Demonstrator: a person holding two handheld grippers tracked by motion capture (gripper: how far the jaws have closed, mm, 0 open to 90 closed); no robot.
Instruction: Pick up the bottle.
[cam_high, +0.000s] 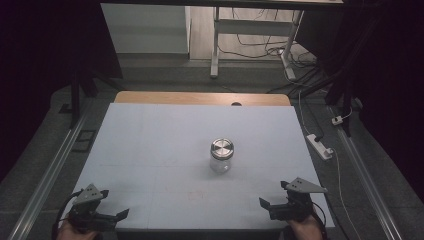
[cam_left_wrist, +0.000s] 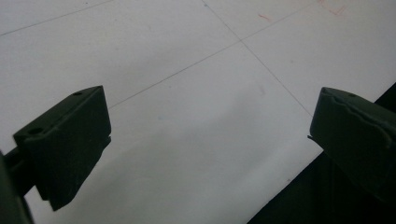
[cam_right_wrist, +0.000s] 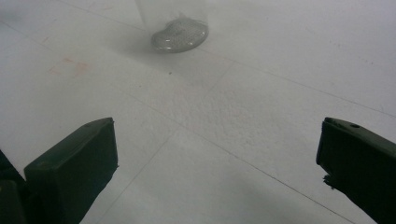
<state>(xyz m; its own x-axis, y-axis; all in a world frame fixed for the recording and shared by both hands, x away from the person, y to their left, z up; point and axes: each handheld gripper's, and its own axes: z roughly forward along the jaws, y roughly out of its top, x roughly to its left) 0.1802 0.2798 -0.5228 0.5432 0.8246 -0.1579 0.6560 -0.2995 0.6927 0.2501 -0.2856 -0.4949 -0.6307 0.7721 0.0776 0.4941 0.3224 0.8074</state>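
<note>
The tabletop is kept bare around the lidded jar stood upright at its middle, probably for reach from either side, while the left gripper and right gripper are held at the near edge, well apart from it, fingers spread and empty.

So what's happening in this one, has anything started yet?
Nothing is being handled. A person holds the left gripper and the right gripper at the near corners of the white table, both with jaws wide open and empty. A clear glass jar with a metal lid stands upright alone mid-table, well apart from both. The right gripper view looks toward its base; a reach looks likely next.
</note>
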